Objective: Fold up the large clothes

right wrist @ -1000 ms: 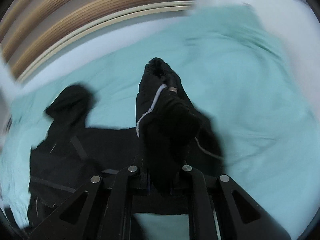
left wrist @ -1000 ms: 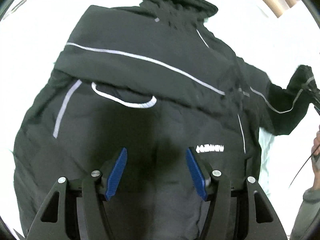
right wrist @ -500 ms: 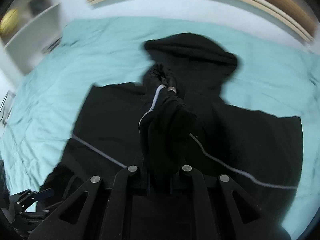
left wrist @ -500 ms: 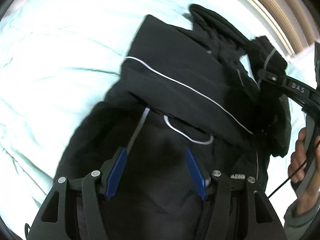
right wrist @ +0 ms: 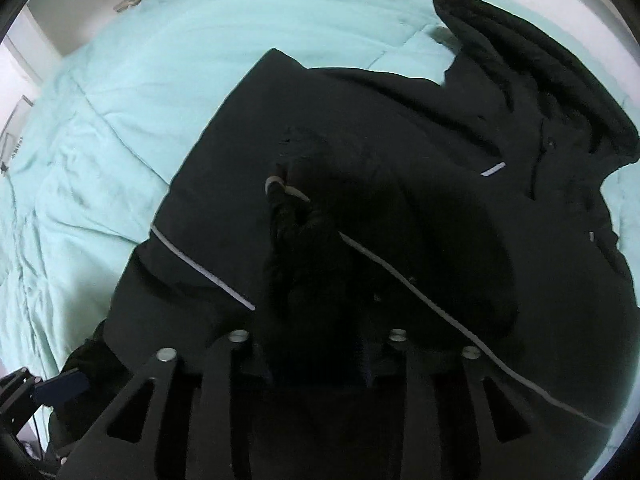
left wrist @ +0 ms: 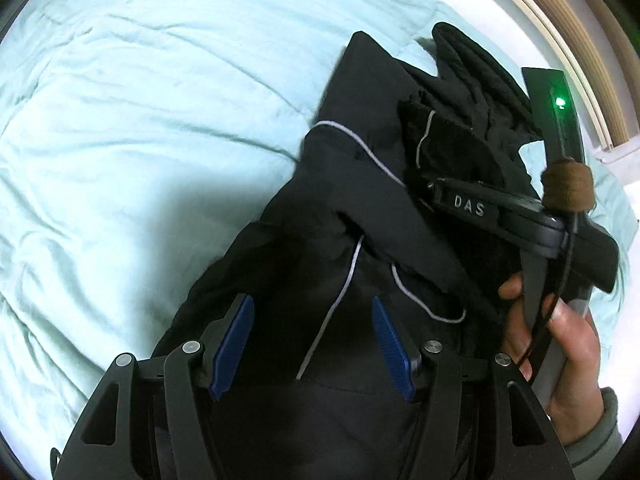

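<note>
A large black jacket (left wrist: 360,184) with thin white piping and a hood (right wrist: 552,76) lies on a mint-green bed cover. My left gripper (left wrist: 312,344) is open and empty, with blue pads (left wrist: 232,344) just above the jacket's lower body. My right gripper (right wrist: 316,264) is shut on the jacket's sleeve cuff (right wrist: 296,216) and holds it over the jacket's chest. In the left wrist view the right gripper (left wrist: 436,192) shows at the right with the sleeve cuff (left wrist: 448,148) bunched in it.
The mint-green bed cover (left wrist: 140,140) spreads to the left and far side of the jacket. A wooden bed frame edge (left wrist: 568,28) curves along the top right. A hand (left wrist: 568,344) holds the right gripper's handle.
My right gripper has carried the sleeve from out at the side inward over the jacket's chest. The left gripper has stayed open and swung so more bed cover shows on the left.
</note>
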A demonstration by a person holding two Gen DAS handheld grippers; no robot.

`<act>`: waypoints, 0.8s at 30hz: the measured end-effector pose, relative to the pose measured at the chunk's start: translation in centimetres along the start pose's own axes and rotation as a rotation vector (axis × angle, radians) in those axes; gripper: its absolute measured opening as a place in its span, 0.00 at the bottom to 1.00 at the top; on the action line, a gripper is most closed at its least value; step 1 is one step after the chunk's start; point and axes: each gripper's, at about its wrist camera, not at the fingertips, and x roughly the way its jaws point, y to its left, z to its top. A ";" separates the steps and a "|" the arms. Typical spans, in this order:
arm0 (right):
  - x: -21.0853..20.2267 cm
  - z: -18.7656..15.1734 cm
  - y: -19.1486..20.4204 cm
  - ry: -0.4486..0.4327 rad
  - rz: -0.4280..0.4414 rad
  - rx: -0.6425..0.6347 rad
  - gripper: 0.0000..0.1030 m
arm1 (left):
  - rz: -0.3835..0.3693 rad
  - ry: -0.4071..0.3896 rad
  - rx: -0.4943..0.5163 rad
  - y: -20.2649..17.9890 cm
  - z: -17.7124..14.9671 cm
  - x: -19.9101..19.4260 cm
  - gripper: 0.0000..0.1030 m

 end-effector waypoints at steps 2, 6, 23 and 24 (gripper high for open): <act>-0.5 0.0 -0.4 0.021 0.089 0.014 0.62 | 0.002 -0.003 0.012 -0.5 0.6 0.1 0.61; -4.6 -1.5 -2.0 -0.009 0.182 0.038 0.62 | -0.033 -0.033 0.048 -2.3 2.1 -0.5 0.61; -6.8 -14.4 -26.5 -0.046 -0.285 0.555 0.62 | -0.037 0.008 0.175 -9.7 9.9 8.7 0.61; -6.0 -14.4 -27.2 -0.042 -0.272 0.563 0.62 | -0.055 0.012 0.161 -9.2 10.0 9.0 0.61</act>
